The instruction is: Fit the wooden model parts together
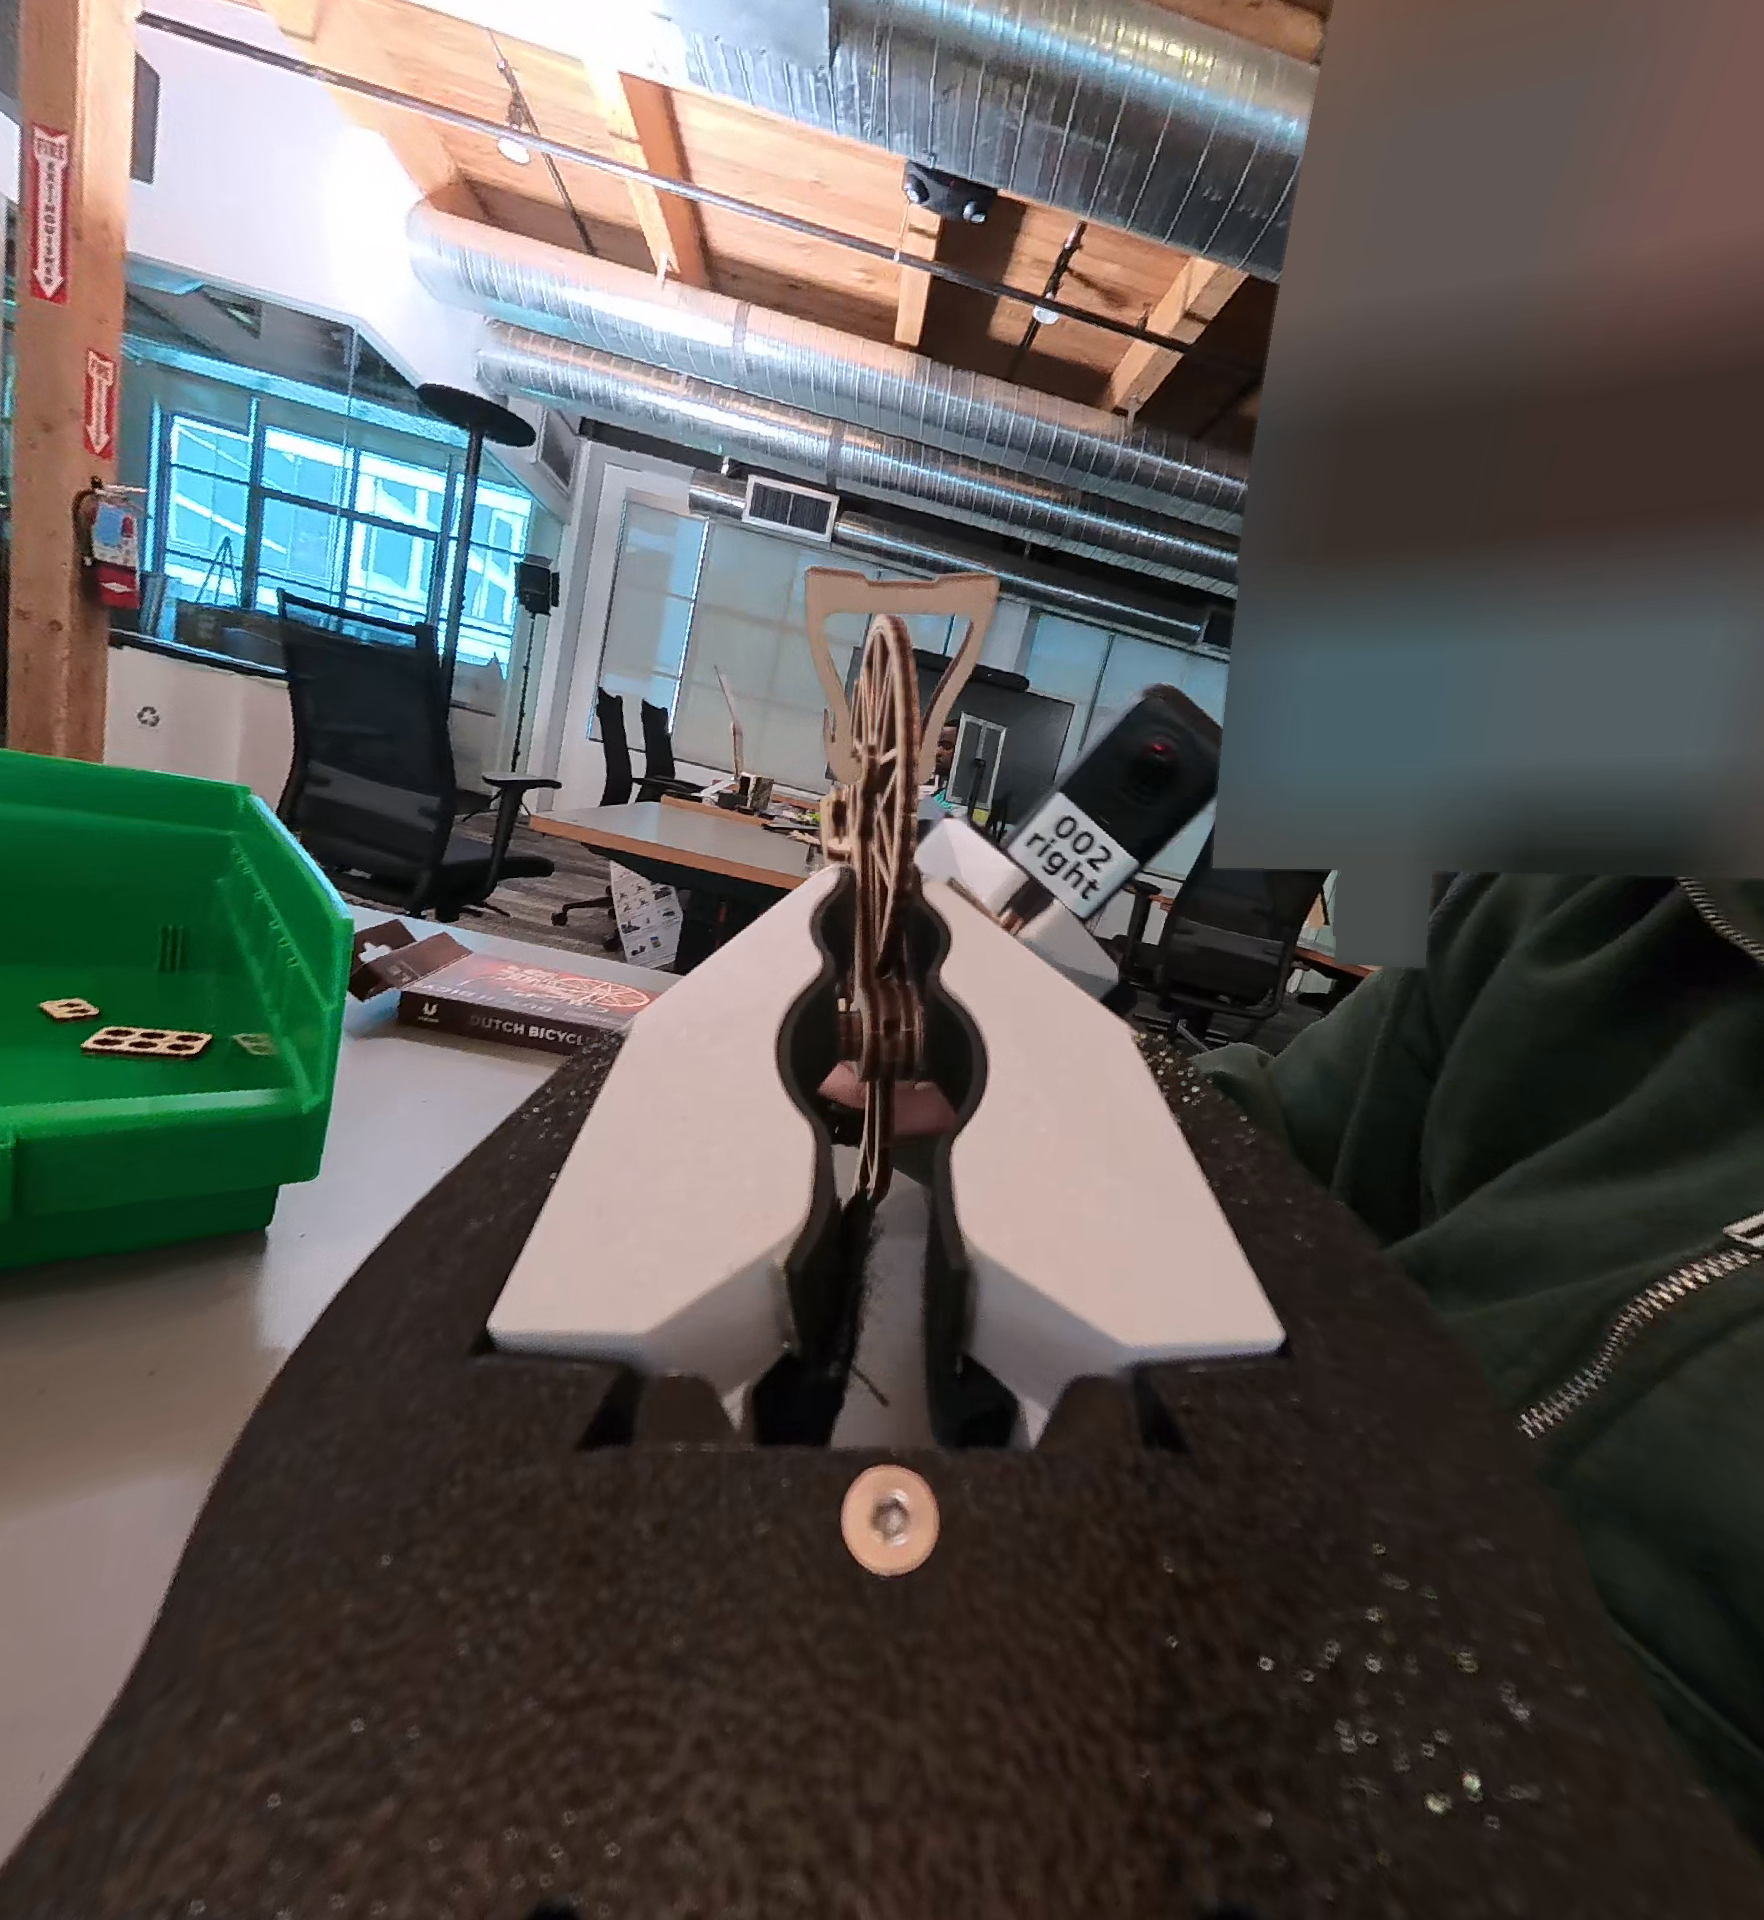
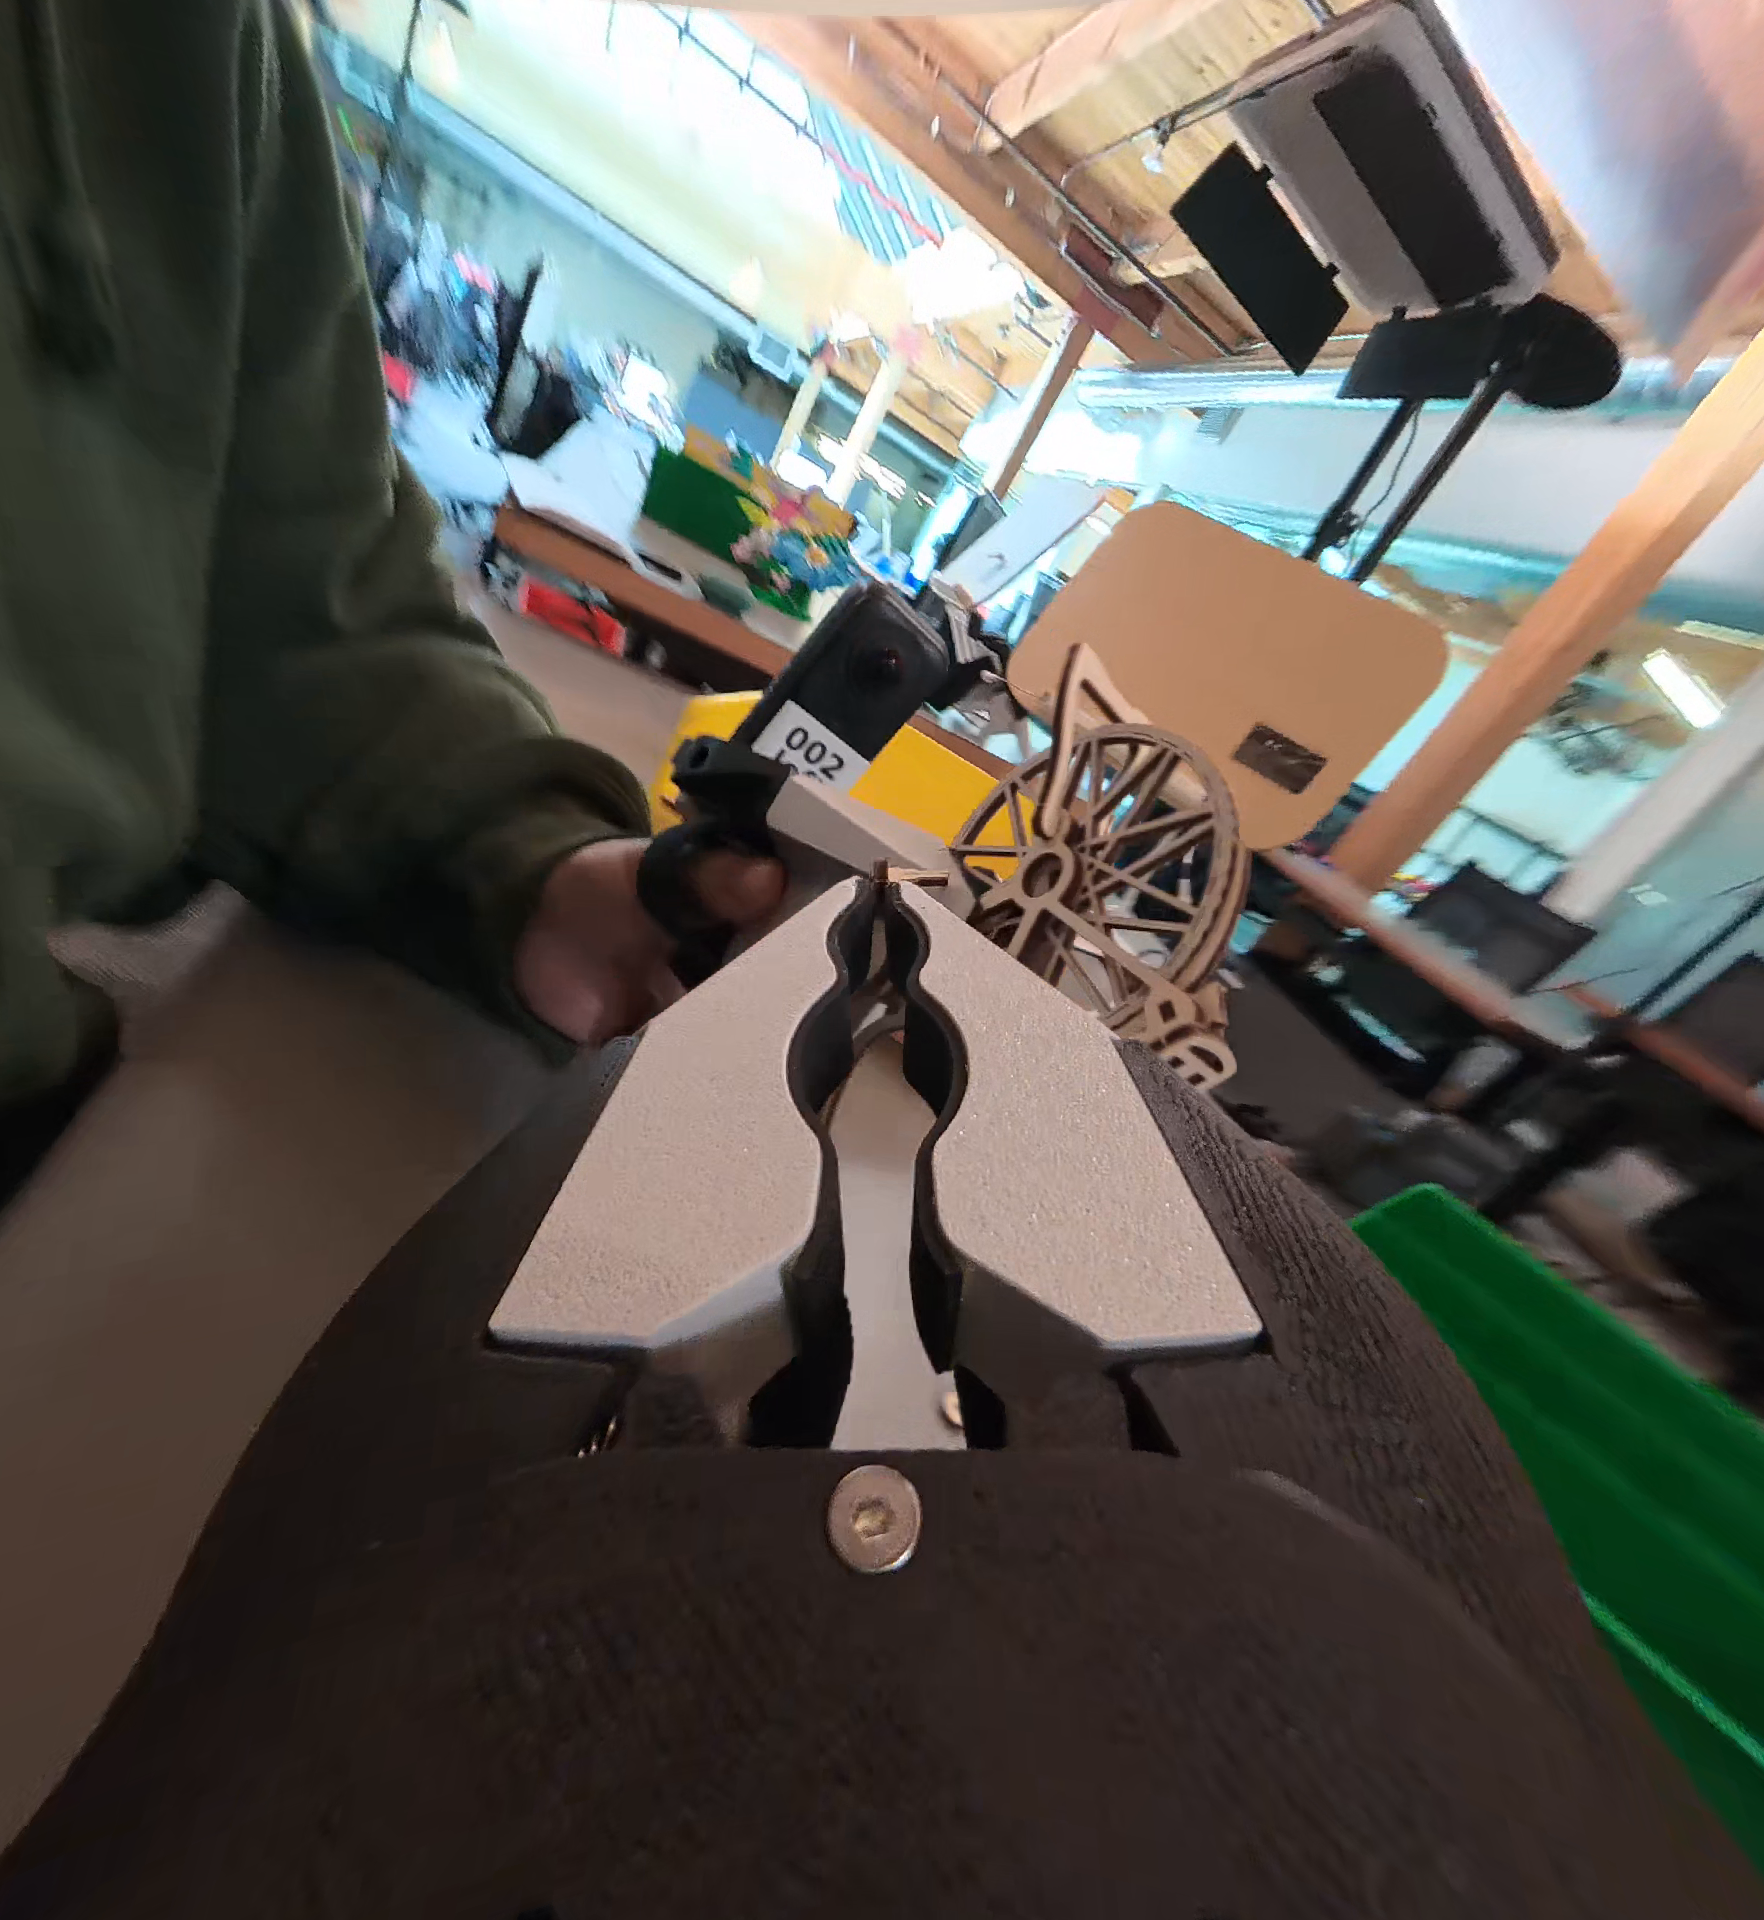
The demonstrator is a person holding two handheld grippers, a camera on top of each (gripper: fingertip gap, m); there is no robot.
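My left gripper [image 1: 880, 914] is shut on a wooden wheel assembly [image 1: 883, 758], a spoked wheel with a fork-shaped frame piece over it, held edge-on and upright above the table. The same wheel assembly [image 2: 1101, 868] shows side-on in the right wrist view. My right gripper [image 2: 883, 899] is shut on a small wooden pin [image 2: 904, 876], whose tip points at the wheel's hub from the left, close to it. The right gripper's body [image 1: 1065, 852] shows behind the wheel in the left wrist view.
A green plastic bin [image 1: 130, 1122] stands at the left with loose wooden parts [image 1: 145, 1041] inside; its edge [image 2: 1636, 1455] shows in the right wrist view. The kit's box [image 1: 525, 1003] lies on the grey table [image 1: 78, 1403]. A person's green sleeve [image 1: 1584, 1195] is at the right. Left and right tips are no more than a few centimetres apart.
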